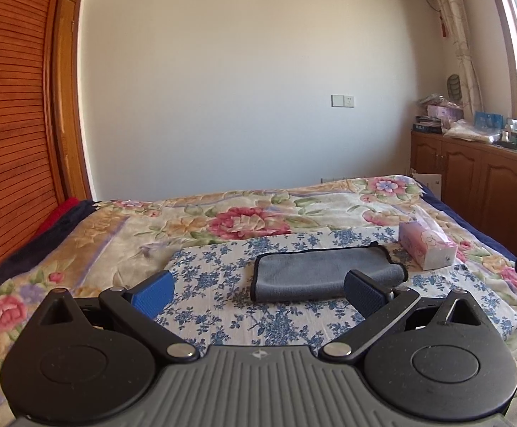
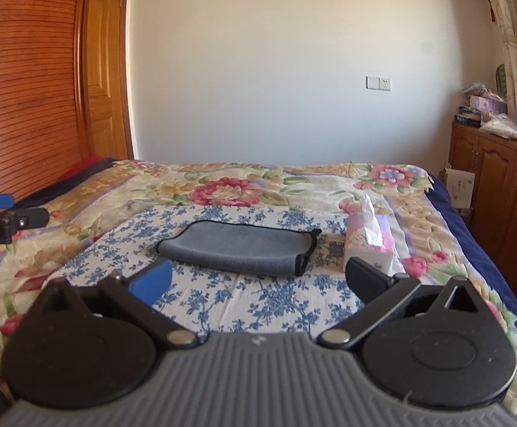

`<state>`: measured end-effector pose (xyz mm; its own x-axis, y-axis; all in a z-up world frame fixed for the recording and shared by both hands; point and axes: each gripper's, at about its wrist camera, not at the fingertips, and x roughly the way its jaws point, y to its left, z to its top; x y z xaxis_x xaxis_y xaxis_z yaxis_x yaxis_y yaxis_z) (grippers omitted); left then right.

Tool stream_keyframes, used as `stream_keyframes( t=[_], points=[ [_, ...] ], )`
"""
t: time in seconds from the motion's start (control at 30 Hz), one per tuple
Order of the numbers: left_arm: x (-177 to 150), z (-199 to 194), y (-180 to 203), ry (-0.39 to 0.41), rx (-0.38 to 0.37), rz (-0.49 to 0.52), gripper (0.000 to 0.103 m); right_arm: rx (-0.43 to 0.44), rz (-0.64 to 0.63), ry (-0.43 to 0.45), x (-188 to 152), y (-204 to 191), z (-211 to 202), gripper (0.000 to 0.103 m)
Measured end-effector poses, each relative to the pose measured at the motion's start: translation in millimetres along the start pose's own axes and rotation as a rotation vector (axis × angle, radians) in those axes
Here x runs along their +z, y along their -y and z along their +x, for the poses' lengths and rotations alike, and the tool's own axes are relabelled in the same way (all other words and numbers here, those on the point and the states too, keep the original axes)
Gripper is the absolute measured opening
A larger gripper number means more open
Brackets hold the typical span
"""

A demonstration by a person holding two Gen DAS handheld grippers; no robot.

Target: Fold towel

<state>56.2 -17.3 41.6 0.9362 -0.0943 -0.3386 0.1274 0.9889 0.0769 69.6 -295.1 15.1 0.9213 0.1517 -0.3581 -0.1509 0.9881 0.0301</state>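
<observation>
We hold both tongs, left (image 1: 258, 290) and right (image 2: 258, 277), spread wide and empty above the bed's (image 1: 91, 249) near edge. Just beyond lies the grey towel (image 1: 324, 272), already doubled, long axis crosswise; neither hand looks clearly nearer. A tissue box (image 2: 368, 245) crowds its right end; leftward lies free room.

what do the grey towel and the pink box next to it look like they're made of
Towel: soft cloth, likely microfibre, going by the matte, fuzzy grey face, the limp rounded fold and the black stitched edge.
Box: thin printed card, possibly paper wrap, going by its flat pink and white faces with crisp corners; the crumpled white tissue sticking out of the top looks like soft paper.
</observation>
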Motion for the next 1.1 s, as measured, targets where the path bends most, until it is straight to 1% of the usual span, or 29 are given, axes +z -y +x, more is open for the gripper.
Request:
stream_keyframes(
  t=[0.2,0.43,0.6,0.73,0.93,1.1],
  points=[
    [-12,-4,-3,0.000,0.014,0.009,0.103,-0.009,0.017,-0.003,-7,-1,-2,0.103],
    [-27,-5,-8,-0.006,0.008,-0.034,0.103,-0.018,0.015,-0.016,-17,-2,-2,0.103],
    [-34,-3,-3,-0.017,0.004,-0.014,0.103,-0.031,0.020,-0.021,-20,0,0,0.103],
    [-39,-2,0,-0.022,0.017,-0.001,0.103,-0.039,0.021,-0.017,-21,0,0,0.103],
    [-45,0,4,-0.019,0.081,0.026,0.103,-0.052,0.020,-0.006,-24,0,-1,0.103],
    [-46,0,3,-0.015,0.069,0.018,0.103,-0.068,0.018,0.016,-25,-2,-3,0.103]
  ],
)
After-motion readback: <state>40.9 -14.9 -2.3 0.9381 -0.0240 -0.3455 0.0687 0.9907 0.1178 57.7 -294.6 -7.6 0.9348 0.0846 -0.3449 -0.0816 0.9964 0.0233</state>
